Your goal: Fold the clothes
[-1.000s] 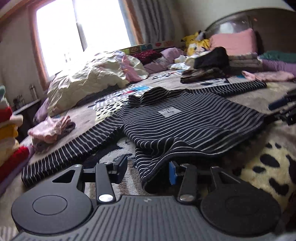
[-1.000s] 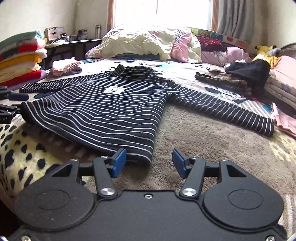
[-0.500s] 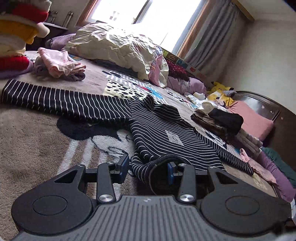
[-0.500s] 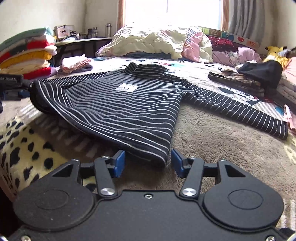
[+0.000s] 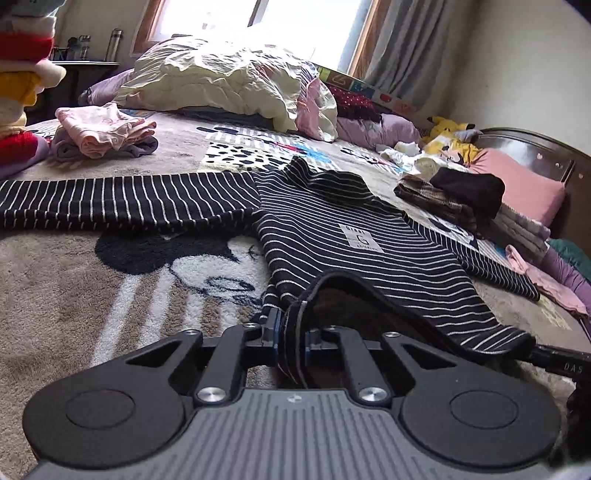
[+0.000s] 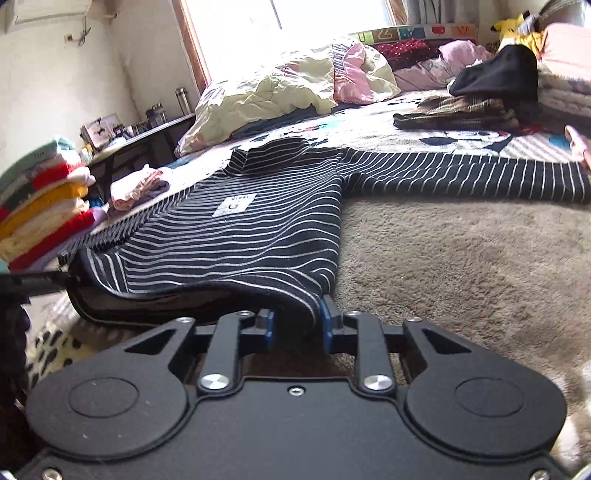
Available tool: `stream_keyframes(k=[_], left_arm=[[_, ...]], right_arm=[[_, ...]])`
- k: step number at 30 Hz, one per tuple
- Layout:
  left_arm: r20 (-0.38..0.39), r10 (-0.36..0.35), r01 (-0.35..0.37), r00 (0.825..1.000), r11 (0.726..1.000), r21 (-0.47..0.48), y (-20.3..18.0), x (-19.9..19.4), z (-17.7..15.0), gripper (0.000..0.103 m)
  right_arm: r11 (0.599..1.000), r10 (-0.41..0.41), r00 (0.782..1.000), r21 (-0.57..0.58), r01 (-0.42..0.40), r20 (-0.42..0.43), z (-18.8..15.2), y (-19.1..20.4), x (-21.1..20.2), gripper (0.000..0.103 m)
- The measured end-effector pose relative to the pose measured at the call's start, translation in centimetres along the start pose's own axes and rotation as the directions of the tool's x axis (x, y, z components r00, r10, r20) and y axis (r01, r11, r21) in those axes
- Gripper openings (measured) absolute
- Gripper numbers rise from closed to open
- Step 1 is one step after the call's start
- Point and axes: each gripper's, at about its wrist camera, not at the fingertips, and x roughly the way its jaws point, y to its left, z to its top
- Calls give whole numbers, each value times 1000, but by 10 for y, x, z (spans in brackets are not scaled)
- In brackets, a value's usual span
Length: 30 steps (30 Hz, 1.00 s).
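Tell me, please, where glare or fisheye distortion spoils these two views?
Left wrist view: the window is blown out white, washing the quilt; corners vignette black. Right wrist view: its window is overexposed too, the wall bows, yet the striped sweater stays sharp.

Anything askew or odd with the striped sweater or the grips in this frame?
Nothing stands out. The striped sweater lies flat with sleeves spread; the left gripper and right gripper each pinch a hem corner, lifting the hem off the blanket.

bare blanket (image 6: 461, 266) right of sweater (image 6: 258, 225) — folded stack (image 6: 44, 210) crowding left
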Motion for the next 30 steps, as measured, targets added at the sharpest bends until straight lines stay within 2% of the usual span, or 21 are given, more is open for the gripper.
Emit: stream_keyframes(k=[3, 6, 7, 9, 10, 12, 14, 15, 17, 19, 21, 23, 25, 28, 30], left_arm=[[-1, 1, -1, 1000, 1000, -28, 0, -4, 4, 7], [-1, -10, 10, 1000, 998, -58, 1, -19, 12, 6], [-1, -14, 13, 1000, 998, -69, 1, -24, 15, 6], [1, -26, 26, 1000, 996, -89, 1, -34, 23, 6], [-2, -36, 36, 999, 994, -101, 3, -39, 26, 6], [-49, 6, -10, 999, 997, -77, 7, -32, 19, 6], [-98, 56, -60, 994, 997, -46, 11, -24, 12, 9], [-122, 81, -85, 989, 996, -29, 13, -20, 8, 9], [-100, 102, -97, 990, 994, 57, 5, -22, 2, 12], [-71, 119, -107, 990, 983, 147, -3, -25, -3, 13], [-41, 132, -119, 990, 965, 236, -12, -28, -8, 17], [-32, 161, -144, 986, 943, 300, -17, -27, -14, 21], [-31, 175, -156, 984, 936, 315, -18, -22, -15, 21], [-6, 163, -153, 987, 940, 305, -18, -24, -14, 21], [9, 129, -127, 992, 960, 251, -13, -27, -10, 21]], right_arm=[[989, 87, 996, 121, -89, 21, 3, -13, -5, 17], [948, 172, 984, 266, -177, 42, 10, -29, -22, 15], [941, 194, 981, 276, -194, 29, 17, -32, -30, 14], [913, 291, 956, 307, -269, -27, 33, -41, -39, 13], [916, 281, 959, 307, -258, -32, 39, -46, -45, 13], [941, 211, 974, 288, -179, -84, 50, -58, -50, 13], [951, 179, 970, 281, -128, -164, 51, -67, -43, 13], [971, 130, 972, 224, -86, -193, 49, -62, -41, 16], [990, 87, 968, 130, -58, -234, 42, -45, -39, 16], [997, 50, 975, 73, -35, -215, 31, -30, -42, 29], [998, -12, 982, -68, -1, -189, 19, -8, -40, 47], [972, -73, 982, -231, 31, -174, 8, 16, -35, 47], [952, -105, 984, -301, 57, -146, 4, 28, -32, 46], [931, -131, 983, -356, 78, -127, 0, 33, -23, 42], [926, -129, 987, -366, 87, -93, 1, 35, -21, 34]])
